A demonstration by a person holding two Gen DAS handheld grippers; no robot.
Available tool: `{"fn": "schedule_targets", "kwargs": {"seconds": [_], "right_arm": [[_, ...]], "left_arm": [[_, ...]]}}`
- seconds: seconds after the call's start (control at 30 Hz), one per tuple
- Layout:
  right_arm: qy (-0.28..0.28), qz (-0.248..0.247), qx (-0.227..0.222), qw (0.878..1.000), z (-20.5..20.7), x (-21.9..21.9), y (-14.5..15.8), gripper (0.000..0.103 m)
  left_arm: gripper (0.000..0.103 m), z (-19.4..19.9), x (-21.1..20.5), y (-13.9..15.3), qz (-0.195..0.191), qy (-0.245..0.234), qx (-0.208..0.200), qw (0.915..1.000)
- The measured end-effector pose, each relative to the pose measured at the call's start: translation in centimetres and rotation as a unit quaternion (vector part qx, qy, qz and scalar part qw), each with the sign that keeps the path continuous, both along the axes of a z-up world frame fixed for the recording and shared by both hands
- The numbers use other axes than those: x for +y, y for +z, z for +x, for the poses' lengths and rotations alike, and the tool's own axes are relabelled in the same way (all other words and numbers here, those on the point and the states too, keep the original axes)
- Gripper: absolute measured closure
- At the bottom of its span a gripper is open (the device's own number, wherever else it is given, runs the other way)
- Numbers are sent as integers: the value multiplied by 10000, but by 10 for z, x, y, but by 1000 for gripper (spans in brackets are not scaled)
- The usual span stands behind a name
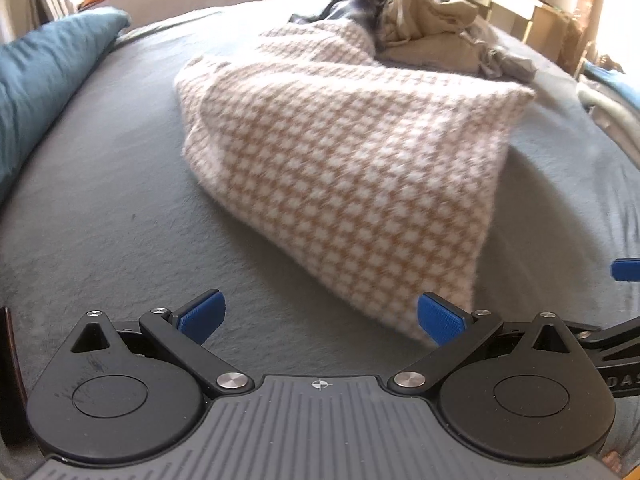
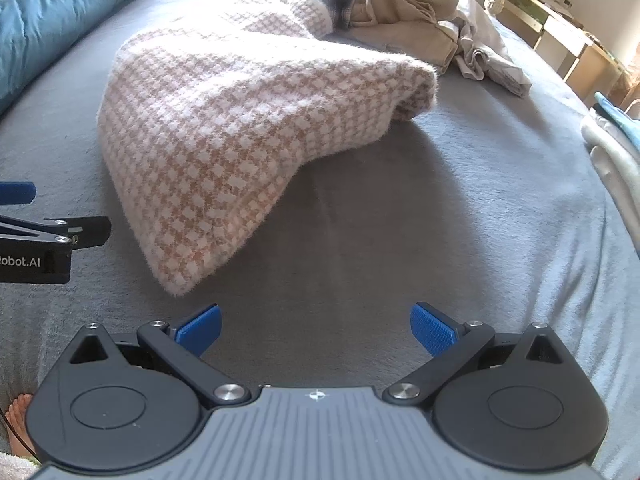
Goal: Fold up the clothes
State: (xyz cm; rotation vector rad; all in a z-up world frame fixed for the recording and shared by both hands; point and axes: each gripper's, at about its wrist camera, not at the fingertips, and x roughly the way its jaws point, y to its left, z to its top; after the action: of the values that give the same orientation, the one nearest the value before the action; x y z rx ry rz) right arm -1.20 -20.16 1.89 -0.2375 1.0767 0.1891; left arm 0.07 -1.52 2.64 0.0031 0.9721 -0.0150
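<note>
Grey bedding covers the bed (image 2: 440, 220), and on it lies a fuzzy checked garment (image 2: 224, 120) in tan and white, partly folded so that it forms a rough wedge with one corner nearest the cameras and a thick rolled edge on the right. In the left wrist view the same checked garment (image 1: 340, 152) fills the middle of the bed (image 1: 100, 220), its near corner just beside the right-hand blue pad of the left tongs (image 1: 320, 318), though whether cloth and pad touch cannot be told. The left tongs stand wide open with nothing between the pads. The right tongs (image 2: 316, 328) are likewise spread wide and empty, hovering over bare grey bedding a little to the right of the garment's near corner. Part of the left tongs (image 2: 36, 236) shows at the left edge of the right wrist view, and a blue pad of the right tongs (image 1: 626, 270) shows at the right edge of the left wrist view. Behind the checked garment sits a heap of unfolded clothes (image 2: 404, 12), beige, plaid and pale grey. A teal pillow (image 1: 44, 80) lies along the left side of the bed. A wooden shelf unit (image 2: 560, 32) stands beyond the far right corner.
</note>
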Motion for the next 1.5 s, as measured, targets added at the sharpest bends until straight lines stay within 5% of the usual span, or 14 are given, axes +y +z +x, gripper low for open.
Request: {"fn": "schedule_targets", "kwargs": {"seconds": [1.5], "right_arm": [[-298, -186, -218, 9991, -26, -4, 18, 0]], "left_arm": [[0, -25, -11, 14, 13, -169, 151, 9997]]}}
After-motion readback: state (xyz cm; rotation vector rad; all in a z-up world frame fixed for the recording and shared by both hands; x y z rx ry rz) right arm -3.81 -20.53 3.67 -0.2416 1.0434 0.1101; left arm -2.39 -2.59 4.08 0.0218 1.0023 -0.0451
